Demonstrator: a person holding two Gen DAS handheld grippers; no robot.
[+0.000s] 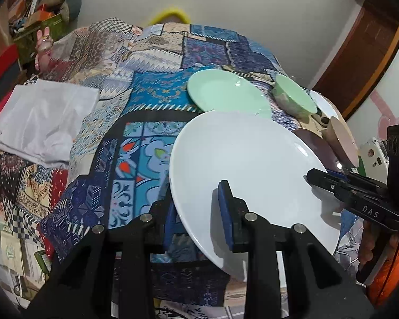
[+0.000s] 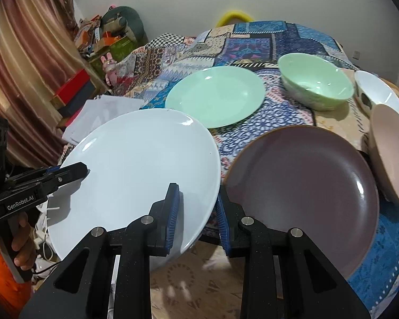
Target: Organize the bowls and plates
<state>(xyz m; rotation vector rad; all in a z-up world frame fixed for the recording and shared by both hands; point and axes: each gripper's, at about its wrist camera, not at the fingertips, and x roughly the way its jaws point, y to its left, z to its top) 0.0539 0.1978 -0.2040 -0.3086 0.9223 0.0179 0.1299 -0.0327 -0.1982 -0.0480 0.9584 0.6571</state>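
Progress: early | both grippers' jaws clamp white plate (image 2: pixel 135 164) rims, lifted off counter (image 2: pixel 279 40) | green plate (image 2: pixel 215 95), purple plate (image 2: pixel 303 175), bowls unstacked

We hold one gripper per hand, both angled down and fwd. Our left gripper (image 1: pixel 199 212) is clamped on the near-left rim of the white plate (image 1: pixel 247 164), one blue pad (image 1: pixel 224 199) on top, the other under the rim. Our right gripper (image 2: pixel 196 212) pinches the same plate's right edge, pads either side. Our left hand (image 2: pixel 22 242) wraps its handle, fingers curled; our right hand (image 1: pixel 372 242) likewise, orange sleeve below.
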